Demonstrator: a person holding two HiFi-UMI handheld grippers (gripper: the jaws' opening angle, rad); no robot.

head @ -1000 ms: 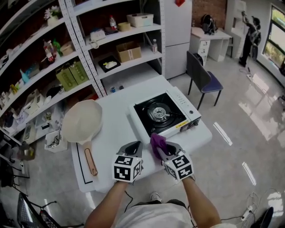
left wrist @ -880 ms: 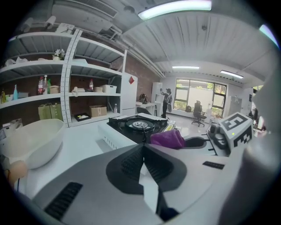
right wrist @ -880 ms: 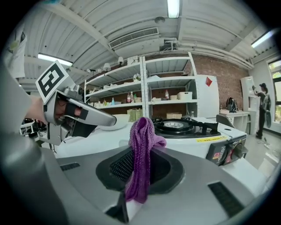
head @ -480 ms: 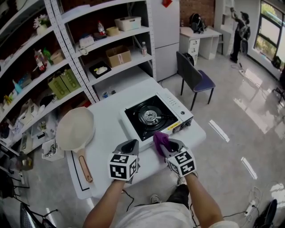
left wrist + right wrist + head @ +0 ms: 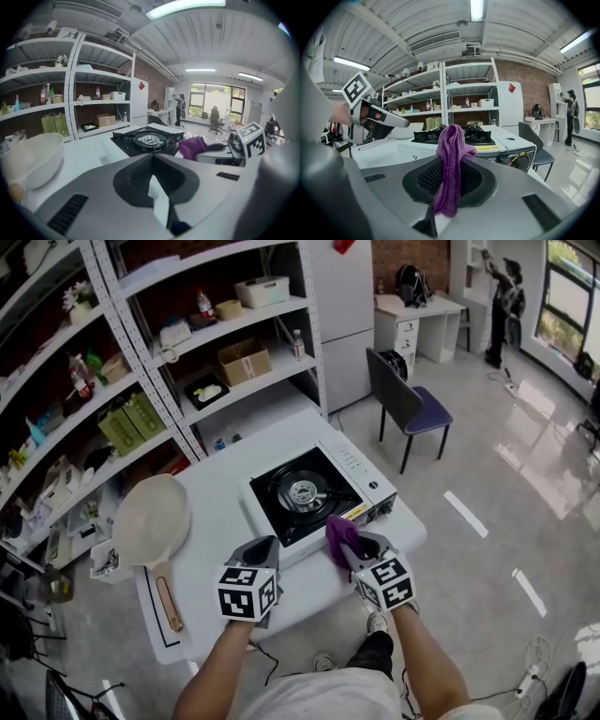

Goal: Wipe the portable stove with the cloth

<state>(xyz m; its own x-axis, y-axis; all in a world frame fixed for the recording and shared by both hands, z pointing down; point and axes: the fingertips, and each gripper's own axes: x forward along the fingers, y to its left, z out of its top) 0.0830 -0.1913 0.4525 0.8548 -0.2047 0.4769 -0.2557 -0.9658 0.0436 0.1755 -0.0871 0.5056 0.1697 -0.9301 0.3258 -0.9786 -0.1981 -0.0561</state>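
Nearby, pan (image 5: 150, 518) left of stove (image 5: 359, 478)

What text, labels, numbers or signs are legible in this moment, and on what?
None reads clearly.
Yellow label on the portable stove front: too small.
Red sign on the fridge: blurred.
Cubes on left gripper and right gripper: marker squares, no words.

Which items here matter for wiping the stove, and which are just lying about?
Job: purple knitted cloth clamped in the right tool; white portable stove with black top.
Lying about: cream frying pan on the white table; blue chair.
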